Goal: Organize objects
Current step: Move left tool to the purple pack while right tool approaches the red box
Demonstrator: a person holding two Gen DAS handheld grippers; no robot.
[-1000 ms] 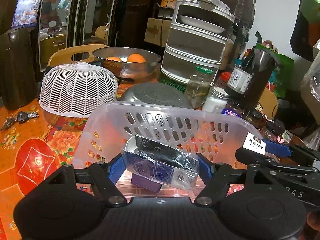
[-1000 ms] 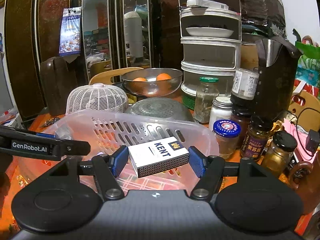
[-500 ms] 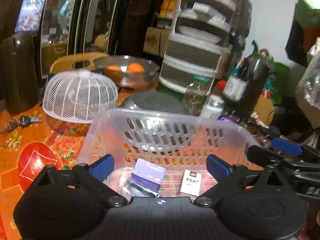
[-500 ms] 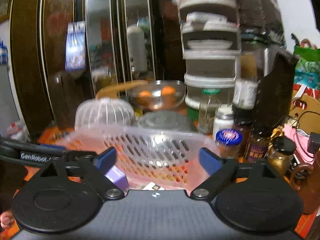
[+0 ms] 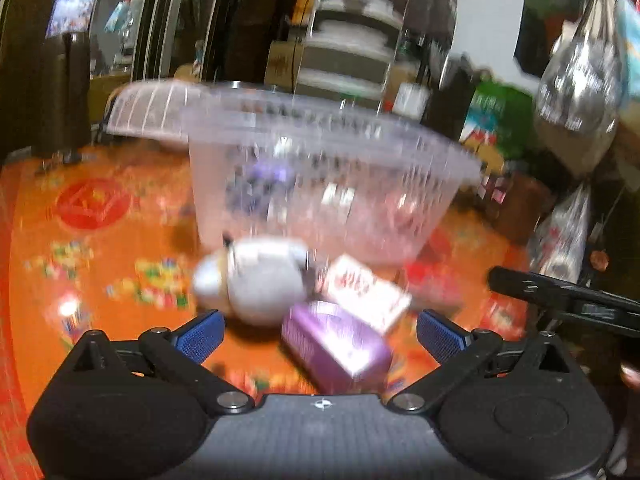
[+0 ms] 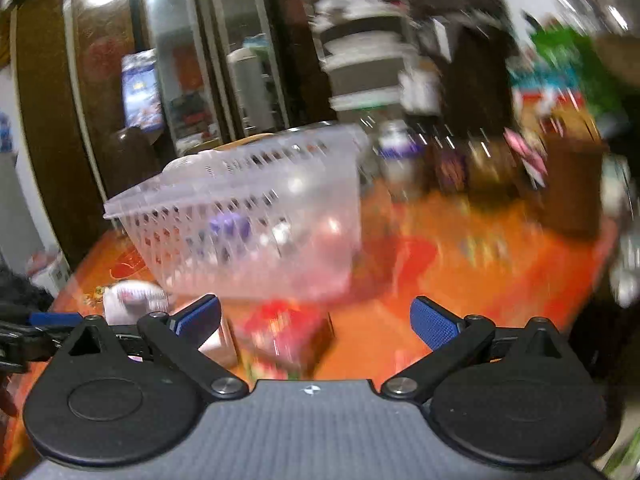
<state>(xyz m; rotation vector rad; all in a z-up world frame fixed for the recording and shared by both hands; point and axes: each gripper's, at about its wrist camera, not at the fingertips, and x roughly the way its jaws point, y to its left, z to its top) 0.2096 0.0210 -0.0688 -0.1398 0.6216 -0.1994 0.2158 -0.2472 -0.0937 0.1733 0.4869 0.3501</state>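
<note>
The picture is motion-blurred. A clear slotted basket point(image 5: 328, 184) point(image 6: 248, 224) stands on the orange cloth with a purple pack point(image 6: 228, 224) and pale items inside. In front of it on the table lie a white rounded object point(image 5: 252, 280) point(image 6: 132, 300), a white box with red print point(image 5: 364, 292), a purple box point(image 5: 336, 344) and a red box point(image 6: 288, 332). My left gripper point(image 5: 320, 338) is low over the table, its jaws opening wide around the purple box without touching it. My right gripper point(image 6: 316, 322) is open with the red box lying between its jaws, untouched.
Jars point(image 6: 400, 160) and a dark container point(image 6: 576, 184) crowd the table's back right. A white mesh cover point(image 5: 152, 108) sits behind the basket on the left. A stacked white shelf unit point(image 6: 360, 40) rises behind. Plastic bags point(image 5: 576, 92) hang at the right.
Both grippers let go of their packs into the basket and opened wide. Both then drew back and down to the basket's near side, over the loose items on the table.
</note>
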